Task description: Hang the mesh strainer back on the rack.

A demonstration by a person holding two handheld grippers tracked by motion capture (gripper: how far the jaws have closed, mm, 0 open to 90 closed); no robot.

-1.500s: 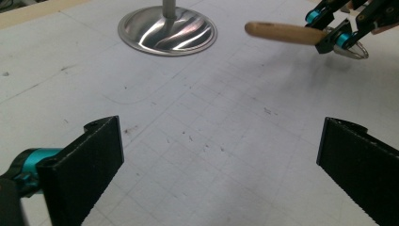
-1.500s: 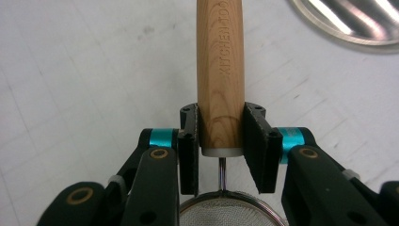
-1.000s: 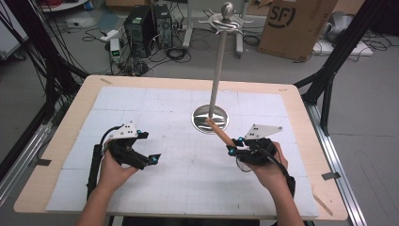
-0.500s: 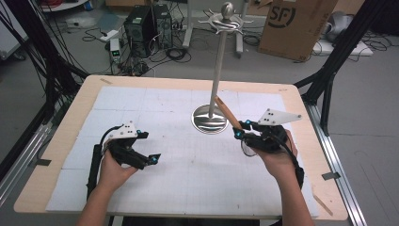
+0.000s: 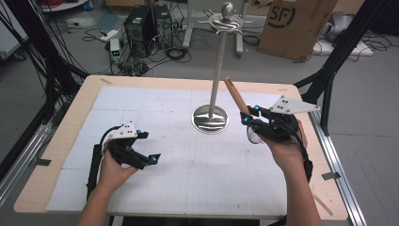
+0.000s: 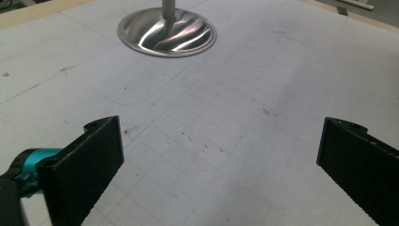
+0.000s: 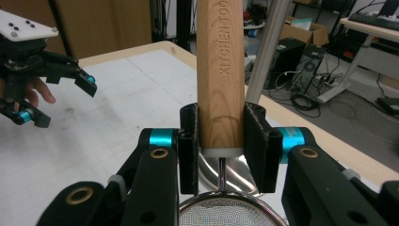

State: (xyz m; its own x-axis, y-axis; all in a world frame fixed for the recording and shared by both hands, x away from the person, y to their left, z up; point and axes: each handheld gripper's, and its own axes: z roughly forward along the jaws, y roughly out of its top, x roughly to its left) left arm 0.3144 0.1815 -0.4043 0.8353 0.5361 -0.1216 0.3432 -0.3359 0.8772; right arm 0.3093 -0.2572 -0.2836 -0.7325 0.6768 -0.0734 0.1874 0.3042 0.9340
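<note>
The right tool (image 5: 248,117) is clenched on the wooden handle (image 7: 220,75) of a small strainer (image 5: 254,136). In the right gripper view both black jaws press flat against the lower end of the handle, just above its pale collar. The handle rises upright past the top edge of that view, so its far end is cut off there. Letters are stamped along the wood; the last ones run out of the picture. Below the jaws, the mesh bowl (image 7: 225,214) of the strainer is cut off by the bottom edge, and a thin metal stem joins it to the handle.

In the high view the strainer hangs clear above the bench (image 5: 56,155), near the right edge, with the handle tilted up toward the far side. The bowl is faint and partly covered by the tool, so its outline is hard to make out.

A metal stand (image 5: 210,118) rests on its round base near the middle of the bench, just beside the strainer. Its hooks at the top are small and blurred.

The left tool (image 5: 149,160) is released, with jaws wide apart and nothing between them. It sits low near the left front of the bench, well apart from the strainer.
</note>
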